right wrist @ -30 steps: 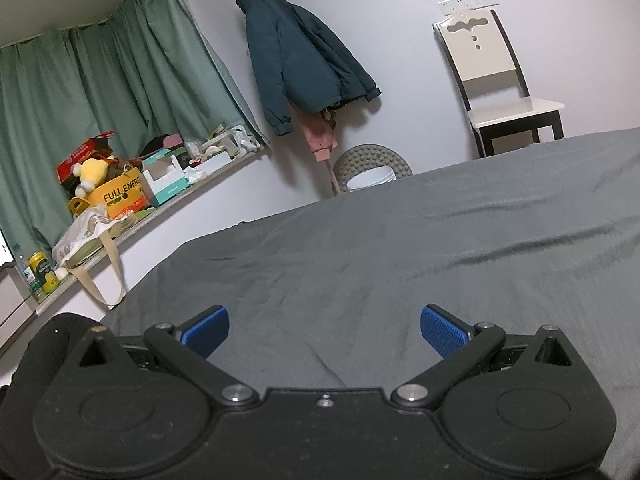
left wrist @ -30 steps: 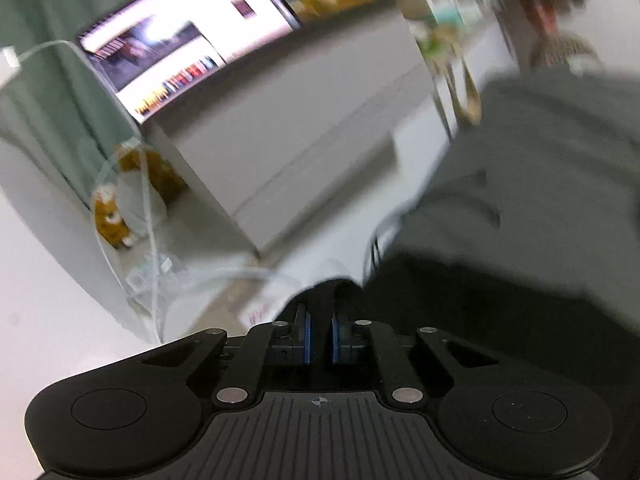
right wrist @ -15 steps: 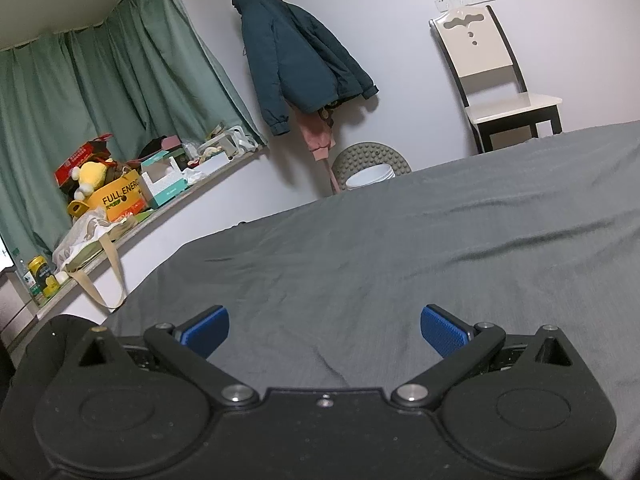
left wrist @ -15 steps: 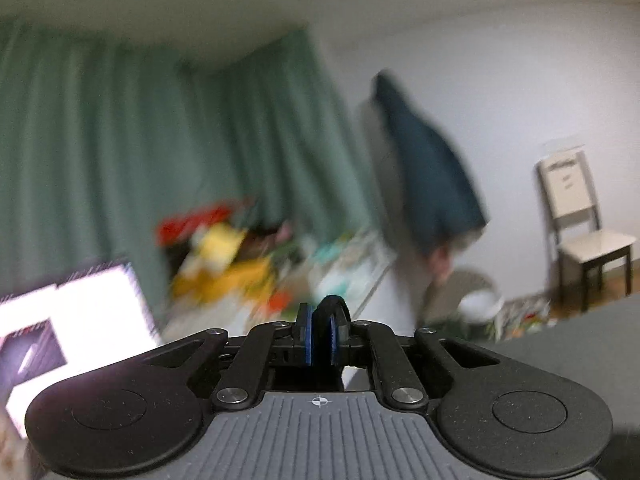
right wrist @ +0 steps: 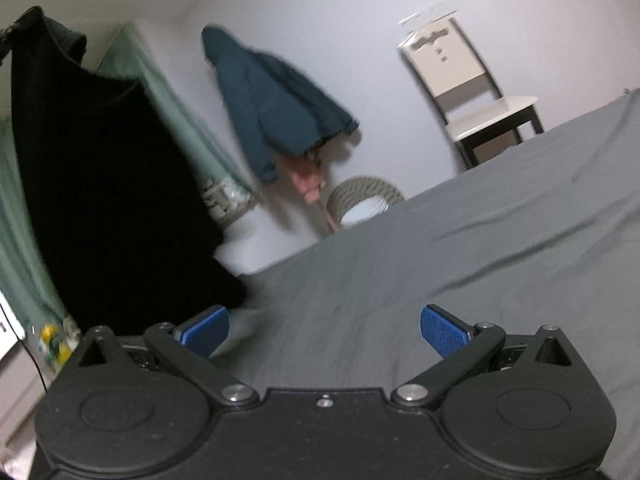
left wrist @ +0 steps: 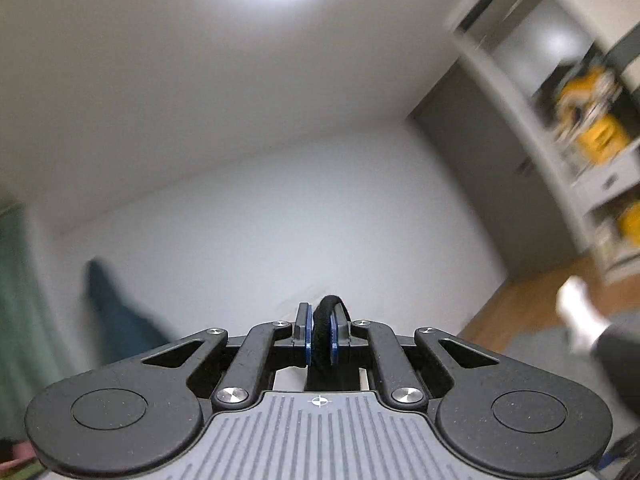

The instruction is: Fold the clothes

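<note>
- Left wrist view: the left gripper [left wrist: 319, 334] is tilted up toward the ceiling, its jaws pressed together on a thick rolled edge of the black garment [left wrist: 326, 320], which bulges between and above the blue pads at lower centre of the frame
- The rest of that cloth drops out of sight behind the gripper body in this view; the frame is motion-blurred, with a shelf unit [left wrist: 592, 128] smeared at the right
- Right wrist view: the right gripper [right wrist: 325, 330] has its jaws spread wide and holds nothing; between them only the grey bed sheet [right wrist: 460, 248] shows
- The black garment [right wrist: 104, 200] hangs as a tall dark sheet down the left of that frame, its top at the upper left corner and its lower edge just above and left of the left-hand blue pad, not touching it as far as can be told
- A teal jacket [right wrist: 276, 108] hangs on the wall at upper centre, a chair [right wrist: 472, 92] at upper right; neither is handled
- Judgement: the garment is being held up by one edge to hang free; to do this well, keep the left grip firm and high so the cloth hangs clear of the bed, and bring the open right jaws to a matching edge or corner at the left of frame before laying it flat
- Risk: a bunched pinch may hold several layers, giving a skewed fold
</note>
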